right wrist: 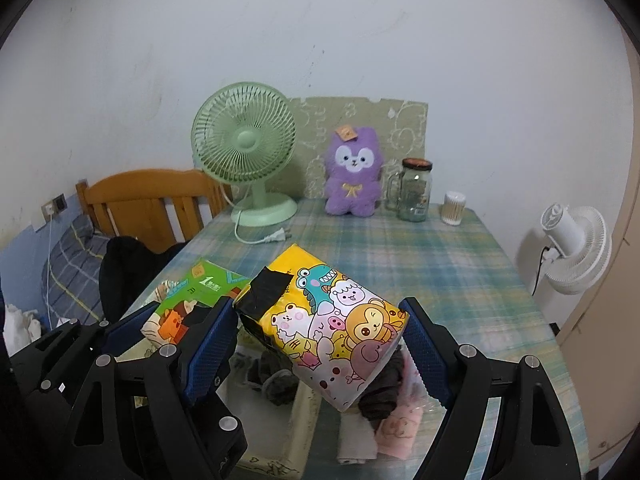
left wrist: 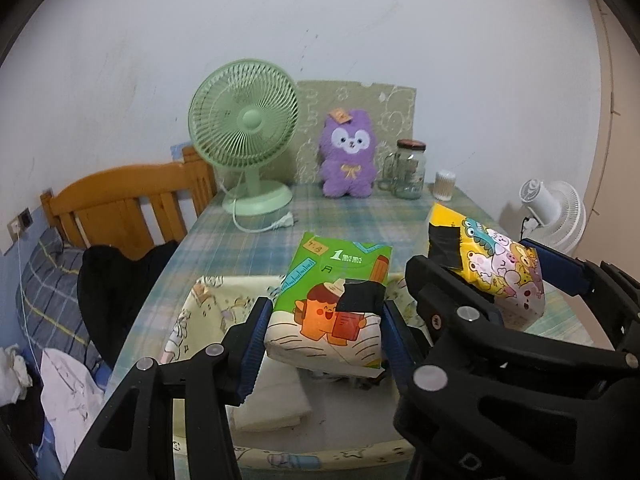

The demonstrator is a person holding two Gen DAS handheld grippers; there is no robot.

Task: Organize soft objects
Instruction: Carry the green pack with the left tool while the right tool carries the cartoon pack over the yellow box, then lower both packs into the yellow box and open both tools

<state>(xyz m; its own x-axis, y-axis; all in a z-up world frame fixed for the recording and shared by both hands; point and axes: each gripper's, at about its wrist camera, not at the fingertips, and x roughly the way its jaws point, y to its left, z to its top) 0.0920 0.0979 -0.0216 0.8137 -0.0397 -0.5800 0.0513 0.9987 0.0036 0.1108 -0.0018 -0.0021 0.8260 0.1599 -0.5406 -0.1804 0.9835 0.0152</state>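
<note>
Left gripper (left wrist: 324,330) is clamped on the green tissue pack (left wrist: 334,300), held above the fabric bin (left wrist: 224,300) at the table's near edge. Right gripper (right wrist: 320,338) pinches the yellow tissue pack (right wrist: 332,320) over folded cloths (right wrist: 380,420), apparently in a second compartment. Step in hand: placing. Next move calls for lowering each pack into the bin, then releasing.

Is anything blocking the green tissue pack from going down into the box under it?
Nothing visible blocks it. The left gripper holds the green tissue pack right above the box, where only folded white cloth lies.
</note>
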